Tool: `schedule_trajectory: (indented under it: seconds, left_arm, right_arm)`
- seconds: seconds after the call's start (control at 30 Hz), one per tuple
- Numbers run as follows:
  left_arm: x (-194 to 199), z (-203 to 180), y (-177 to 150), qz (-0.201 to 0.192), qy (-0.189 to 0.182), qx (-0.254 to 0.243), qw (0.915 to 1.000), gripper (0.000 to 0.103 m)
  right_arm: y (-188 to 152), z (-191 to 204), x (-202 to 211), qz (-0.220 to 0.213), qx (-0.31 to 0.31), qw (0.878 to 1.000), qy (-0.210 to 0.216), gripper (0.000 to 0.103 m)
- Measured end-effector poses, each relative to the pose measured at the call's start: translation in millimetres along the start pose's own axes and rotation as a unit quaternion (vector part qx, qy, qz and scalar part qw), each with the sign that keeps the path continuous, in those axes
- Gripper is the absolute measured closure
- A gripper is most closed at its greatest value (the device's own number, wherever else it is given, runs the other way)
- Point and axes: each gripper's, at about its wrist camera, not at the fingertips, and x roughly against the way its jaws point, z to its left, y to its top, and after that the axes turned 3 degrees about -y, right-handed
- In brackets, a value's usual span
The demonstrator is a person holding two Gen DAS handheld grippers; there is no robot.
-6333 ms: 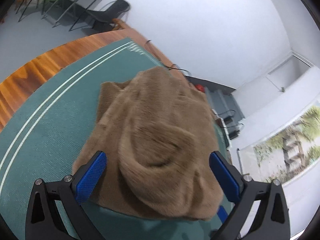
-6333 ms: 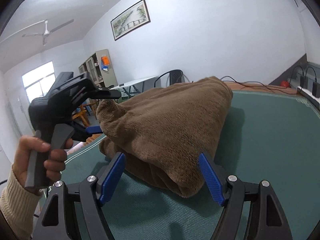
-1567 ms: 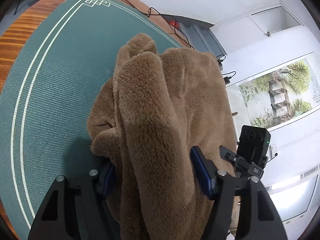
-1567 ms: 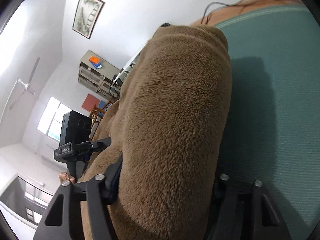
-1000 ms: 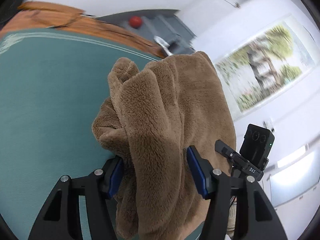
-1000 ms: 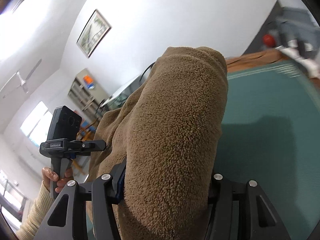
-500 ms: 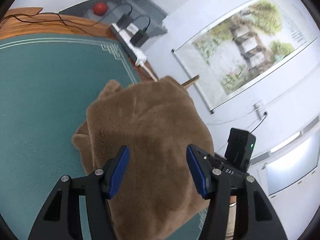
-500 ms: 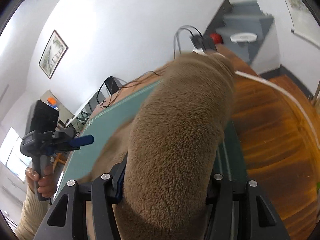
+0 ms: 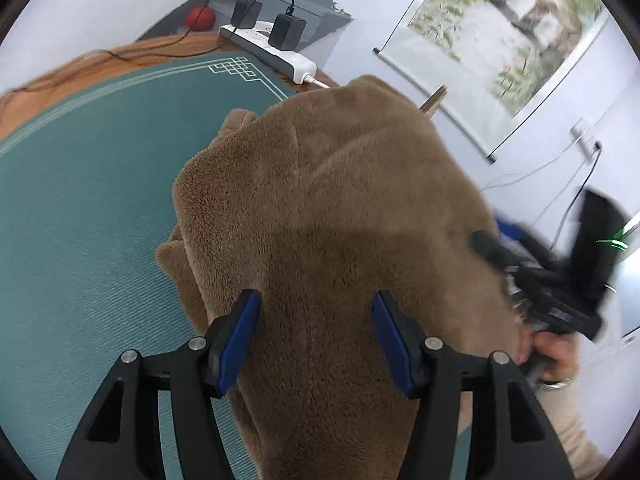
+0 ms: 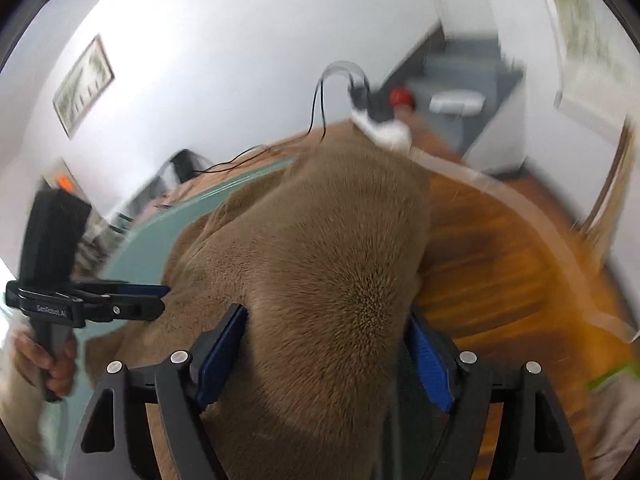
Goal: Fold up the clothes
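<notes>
A folded brown fleece garment (image 9: 328, 208) lies at the right corner of the green mat (image 9: 80, 208). My left gripper (image 9: 316, 328) has its blue fingers either side of the bundle's near end, pressing on the fleece. In the right wrist view the same garment (image 10: 320, 264) fills the middle, and my right gripper (image 10: 324, 344) also has its fingers closed against the bundle. The right gripper shows blurred at the right of the left wrist view (image 9: 560, 280). The left gripper shows at the left of the right wrist view (image 10: 120, 300).
A white power strip (image 9: 276, 52) with two black chargers lies on the wooden table edge beyond the mat's corner. A red ball (image 9: 200, 18) sits behind it. The wooden table top (image 10: 512, 264) extends right of the garment. A scroll painting (image 9: 508, 28) hangs on the wall.
The bundle was carried through the air to the mat's right corner and now rests lower and flatter. Both grippers' fingers have spread slightly wider around it. The right gripper is moving, blurred.
</notes>
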Motion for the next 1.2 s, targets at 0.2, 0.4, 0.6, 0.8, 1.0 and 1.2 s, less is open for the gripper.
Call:
schedule_trajectory:
  seconds: [0.2,0.4,0.6,0.8,1.0,1.2]
  left_arm:
    - [26,-23,-22,-0.04,0.049,-0.021,0.9978,0.019]
    - [2,-33,-30,-0.028,0.088,-0.027,0.9954,0.018]
    - [-11,-11,-36,-0.041,0.083,0.018,0.9956,0.001]
    - [-13,-9,-41,-0.057,0.096,0.021,0.9936,0.001]
    - [20,-42,-53,-0.107,0.183,-0.018,0.9771,0.0]
    - [50,-92,-85,-0.16,0.245,-0.042,0.9554,0.0]
  right_arm:
    - [-27,52,46,-0.064,0.1,0.993,-0.015,0.023]
    - [-57,78,22,-0.006,0.146,0.989,-0.026,0.022]
    - [-67,75,0,0.008,0.135,0.99,-0.027,0.019]
    - [-76,82,-6,-0.009,0.14,0.989,-0.048,0.019]
    - [-70,72,17,-0.02,0.097,0.995,-0.033,0.018]
    - [-90,61,70,-0.027,0.02,0.998,-0.044,0.001]
